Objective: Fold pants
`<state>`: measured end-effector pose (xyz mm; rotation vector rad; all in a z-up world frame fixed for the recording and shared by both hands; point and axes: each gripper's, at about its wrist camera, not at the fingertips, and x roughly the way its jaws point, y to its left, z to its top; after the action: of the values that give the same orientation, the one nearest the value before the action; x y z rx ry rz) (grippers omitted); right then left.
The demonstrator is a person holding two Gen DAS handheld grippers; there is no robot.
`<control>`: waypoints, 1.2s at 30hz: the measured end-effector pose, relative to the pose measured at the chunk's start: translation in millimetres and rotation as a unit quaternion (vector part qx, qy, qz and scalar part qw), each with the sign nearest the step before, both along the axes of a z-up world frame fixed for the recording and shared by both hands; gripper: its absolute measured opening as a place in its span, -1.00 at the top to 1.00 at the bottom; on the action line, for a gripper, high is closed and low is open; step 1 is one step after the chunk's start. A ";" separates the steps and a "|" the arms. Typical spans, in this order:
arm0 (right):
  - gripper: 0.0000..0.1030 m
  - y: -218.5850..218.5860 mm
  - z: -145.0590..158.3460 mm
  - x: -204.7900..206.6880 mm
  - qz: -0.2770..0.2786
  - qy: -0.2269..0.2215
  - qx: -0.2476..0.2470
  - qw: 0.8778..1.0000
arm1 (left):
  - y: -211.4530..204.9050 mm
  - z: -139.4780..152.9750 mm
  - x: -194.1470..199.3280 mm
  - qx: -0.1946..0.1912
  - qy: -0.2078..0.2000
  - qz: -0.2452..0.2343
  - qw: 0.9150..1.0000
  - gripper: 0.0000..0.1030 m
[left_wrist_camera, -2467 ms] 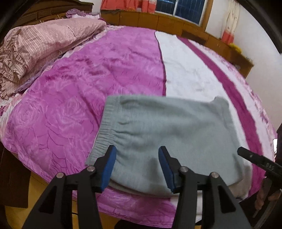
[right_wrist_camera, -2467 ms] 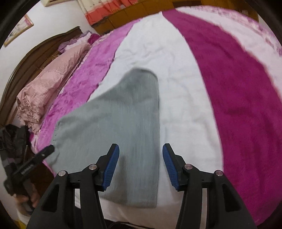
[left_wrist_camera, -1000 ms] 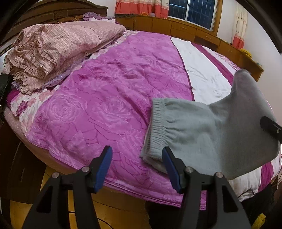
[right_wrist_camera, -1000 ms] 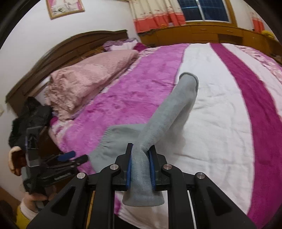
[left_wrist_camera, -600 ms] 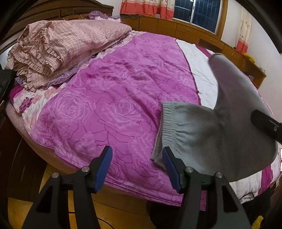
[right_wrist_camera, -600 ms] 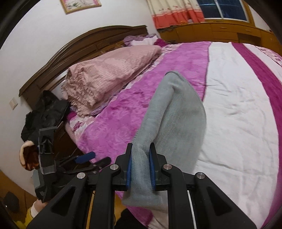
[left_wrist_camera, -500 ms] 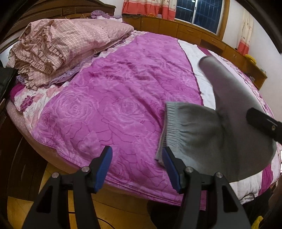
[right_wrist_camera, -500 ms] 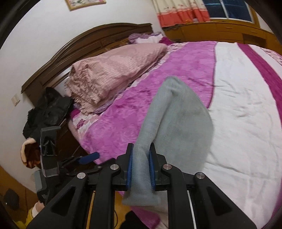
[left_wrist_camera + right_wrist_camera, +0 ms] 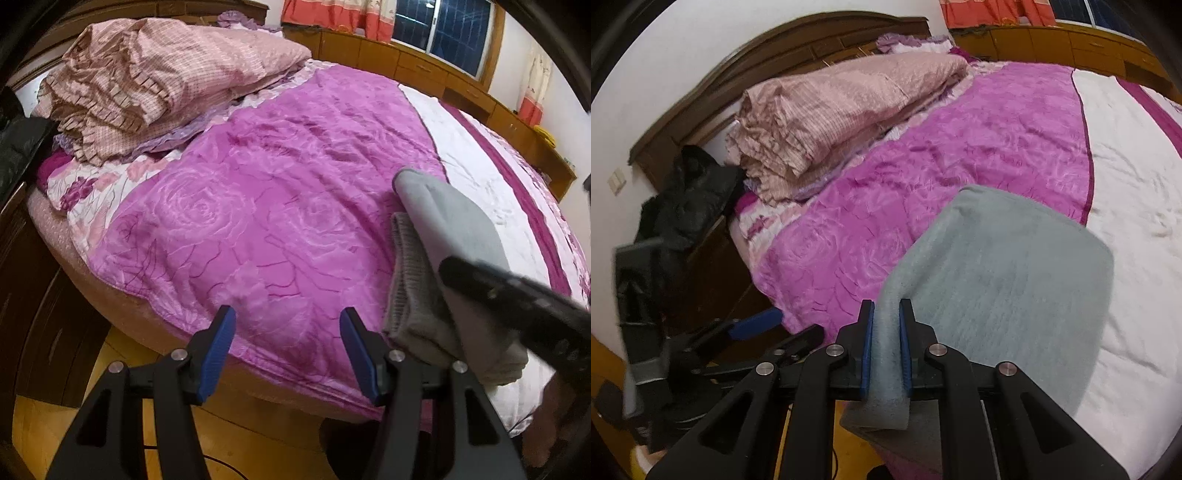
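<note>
In the left wrist view, the left gripper has its blue pads spread wide with nothing between them. It hangs over the near edge of the pink bedspread. The grey pants lie just to its right on the bed, near that edge. One part of them is lifted up and laid over the stretchy waistband. A dark blurry bar, most likely the right gripper, crosses in front of the pants, so that side is hard to see.

In the right wrist view, the right gripper has its pads pressed tight on a bunched end of the pants. The held cloth hangs in a wide flap above the bed, toward the pink side. So the fold looks about half done. The flap is not yet laid flat, and the pads must let go after that. There may be one more fold left.

A pile of pink bedding sits near the wooden headboard, well apart from the pants. A black bag sits off the bed. The left gripper is low at the bed's edge, beside the flap's path.
</note>
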<state>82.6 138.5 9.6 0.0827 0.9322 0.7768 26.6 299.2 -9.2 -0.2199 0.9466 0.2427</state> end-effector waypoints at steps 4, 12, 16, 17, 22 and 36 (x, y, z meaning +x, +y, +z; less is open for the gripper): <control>0.74 1.9 -21.2 5.0 0.000 0.041 0.008 0.999 | 4.0 -0.6 -0.1 0.002 0.002 0.002 1.000 -0.20; 0.12 -24.3 3.4 -14.9 0.008 0.064 0.057 0.996 | -4.5 24.7 3.5 -0.022 -0.022 -0.017 0.999 -0.20; -0.03 -56.4 19.4 -23.5 -0.012 0.055 0.075 0.996 | -21.7 43.8 8.1 -0.031 -0.040 -0.054 0.997 -0.20; -0.04 -65.1 22.9 -24.5 -0.020 0.049 0.076 0.996 | -28.2 49.2 10.5 -0.033 -0.044 -0.066 0.996 -0.20; -0.08 -112.8 31.3 -16.8 -0.082 0.036 0.085 0.992 | -57.6 66.1 30.4 -0.057 -0.054 -0.121 0.990 -0.29; -0.19 -139.2 -33.5 20.9 -0.126 0.138 0.085 0.979 | -80.6 13.0 94.2 -0.040 0.053 -0.132 0.989 -0.30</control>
<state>103.6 -0.6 -23.9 0.4597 1.0912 0.6157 120.7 218.6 3.7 -0.1544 1.0800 -0.0291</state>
